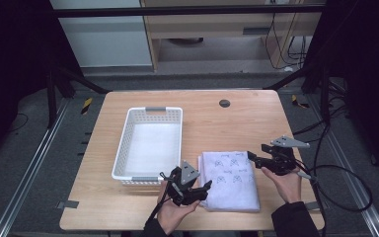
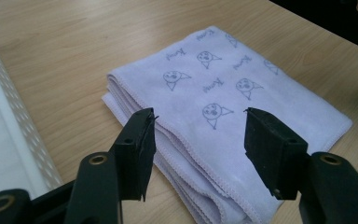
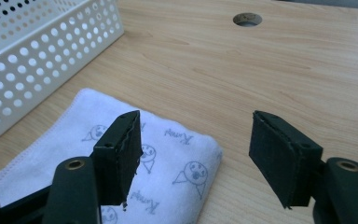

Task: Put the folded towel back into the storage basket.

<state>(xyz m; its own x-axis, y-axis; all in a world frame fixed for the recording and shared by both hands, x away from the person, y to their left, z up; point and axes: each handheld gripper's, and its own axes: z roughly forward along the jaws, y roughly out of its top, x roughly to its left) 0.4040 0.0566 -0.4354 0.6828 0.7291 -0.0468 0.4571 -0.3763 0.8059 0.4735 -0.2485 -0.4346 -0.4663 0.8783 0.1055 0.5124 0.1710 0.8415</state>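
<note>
Towel (image 1: 230, 180), folded and printed with small faces, is seen lying flat on the bench (image 1: 237, 123) in the lower middle of the high view, just right of the white basket (image 1: 150, 143) and apart from it. The left tongs (image 1: 193, 190) are held at the towel's lower left corner with jaws apart and nothing between them; in the left gripper view the stacked hemmed edges lie just beyond the jaws. The right tongs (image 1: 253, 157) are poised at the upper right corner, likewise spread and empty.

The step in hand is judged to be a two-point grasp for a lift into the basket. It would be done best if every layer at each corner were taken together (a loose lower fold would let the stack fall open). The lower jaw should be slid under the bottom layer along the bench, and both corners should be raised level.
</note>
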